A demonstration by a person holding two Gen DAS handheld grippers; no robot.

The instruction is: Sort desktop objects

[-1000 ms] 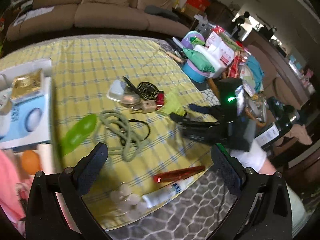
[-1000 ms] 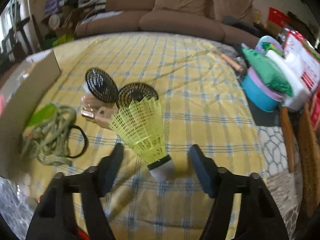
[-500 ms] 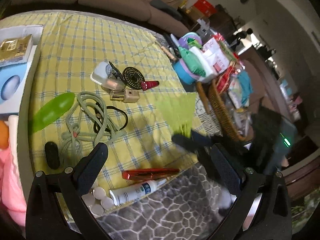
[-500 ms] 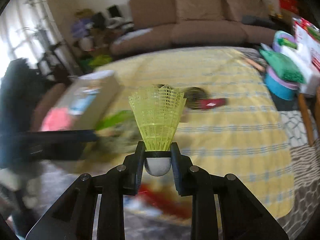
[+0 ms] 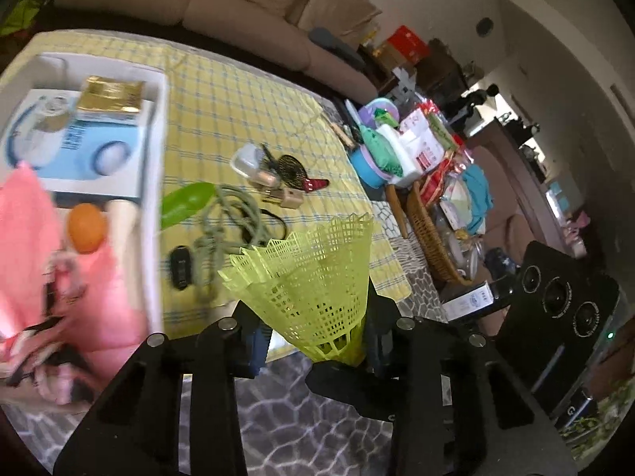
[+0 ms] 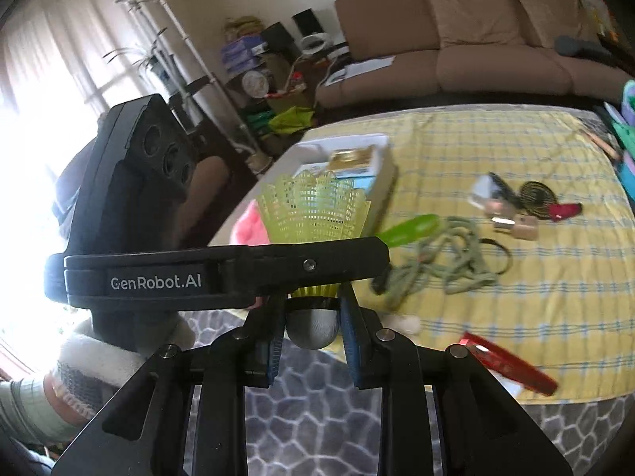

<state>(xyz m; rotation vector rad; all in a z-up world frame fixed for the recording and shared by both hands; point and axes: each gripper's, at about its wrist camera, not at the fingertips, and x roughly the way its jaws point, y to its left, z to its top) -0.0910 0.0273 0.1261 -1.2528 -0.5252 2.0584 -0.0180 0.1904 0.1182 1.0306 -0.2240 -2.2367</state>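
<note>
Right gripper [image 6: 311, 329] clamps the grey cork base of the yellow-green plastic shuttlecock [image 6: 313, 214] at lower centre of its view, above the grey patterned floor. Left gripper [image 5: 313, 341] reaches around the shuttlecock's skirt [image 5: 309, 281]; whether its fingers press it, I cannot tell. At upper left of the left view sits a white tray [image 5: 156, 127] on the yellow checked tablecloth [image 5: 238, 99].

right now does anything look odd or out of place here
The yellow plastic mesh shuttlecock is in mid-air: the right gripper clamps its grey tip while the left gripper straddles its skirt; whether the left grips it is unclear. A green cord lies tangled on the yellow checked cloth.
</note>
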